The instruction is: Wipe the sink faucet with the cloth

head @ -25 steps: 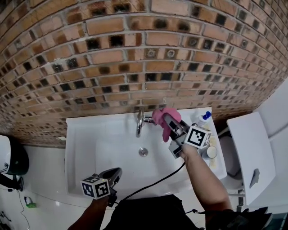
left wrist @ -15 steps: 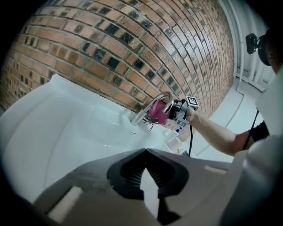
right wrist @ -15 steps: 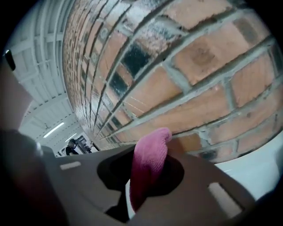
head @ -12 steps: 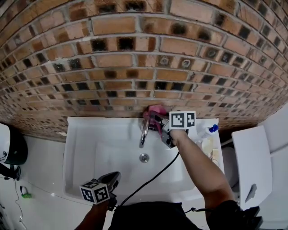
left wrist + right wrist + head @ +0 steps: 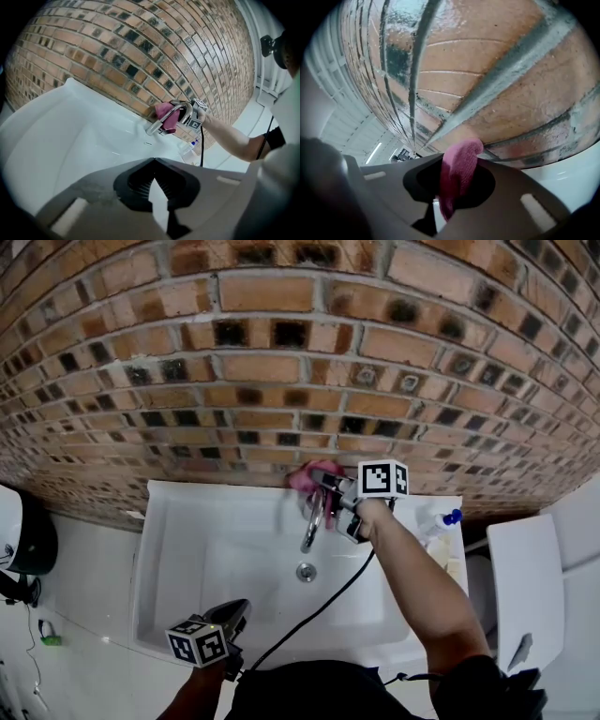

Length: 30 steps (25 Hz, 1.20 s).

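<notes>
A chrome faucet (image 5: 312, 518) curves over the white sink (image 5: 197, 549) at the foot of the brick wall. My right gripper (image 5: 323, 486) is shut on a pink cloth (image 5: 307, 476) and holds it against the faucet's top, close to the wall. In the left gripper view the cloth (image 5: 165, 116) drapes behind the faucet (image 5: 165, 120) arch. The right gripper view shows the cloth (image 5: 457, 176) pinched between the jaws, bricks right in front. My left gripper (image 5: 236, 613) hangs shut at the sink's near edge with nothing in it.
A spray bottle with a blue cap (image 5: 437, 520) stands on the sink's right ledge. The drain (image 5: 306, 571) lies below the spout. A white toilet tank (image 5: 525, 582) is at the right and a dark bin (image 5: 23, 545) at the left.
My right gripper has carried the cloth from right of the faucet up and left, onto the faucet's top by the wall. The left gripper has stayed put.
</notes>
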Tool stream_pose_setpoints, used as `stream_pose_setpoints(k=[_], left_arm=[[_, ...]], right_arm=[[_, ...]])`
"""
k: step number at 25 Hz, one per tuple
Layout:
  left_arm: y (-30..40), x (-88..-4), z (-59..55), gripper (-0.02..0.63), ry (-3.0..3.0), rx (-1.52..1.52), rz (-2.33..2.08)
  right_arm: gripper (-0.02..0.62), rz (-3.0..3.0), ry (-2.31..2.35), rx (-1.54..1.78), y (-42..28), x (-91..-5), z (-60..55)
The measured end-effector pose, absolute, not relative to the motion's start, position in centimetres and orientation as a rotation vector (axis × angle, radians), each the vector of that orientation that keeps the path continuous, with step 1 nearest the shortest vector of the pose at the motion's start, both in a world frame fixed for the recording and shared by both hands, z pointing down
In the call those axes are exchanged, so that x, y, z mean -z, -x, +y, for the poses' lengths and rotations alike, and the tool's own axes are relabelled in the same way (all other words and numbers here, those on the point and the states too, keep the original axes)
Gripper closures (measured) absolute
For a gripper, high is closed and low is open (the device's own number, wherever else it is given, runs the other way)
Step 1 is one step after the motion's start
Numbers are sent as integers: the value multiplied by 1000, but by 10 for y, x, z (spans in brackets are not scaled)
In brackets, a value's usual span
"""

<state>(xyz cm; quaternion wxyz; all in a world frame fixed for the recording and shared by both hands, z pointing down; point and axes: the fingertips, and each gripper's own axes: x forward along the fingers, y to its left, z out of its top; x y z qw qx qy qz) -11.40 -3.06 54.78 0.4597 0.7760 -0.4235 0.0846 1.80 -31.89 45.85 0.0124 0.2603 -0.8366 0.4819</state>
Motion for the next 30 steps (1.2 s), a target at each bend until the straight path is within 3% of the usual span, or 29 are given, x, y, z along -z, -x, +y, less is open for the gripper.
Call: stream_pose_setpoints(k=[20,30], left_arm=[[124,-535,-5,601,-2015,-211,-975],[150,-529,-1,602,-2047,-208,-1000]], right_arm=[[551,-2632,-724,-526,12,-397,-241],[551,-2616,-733,-280,26,-397,-194]])
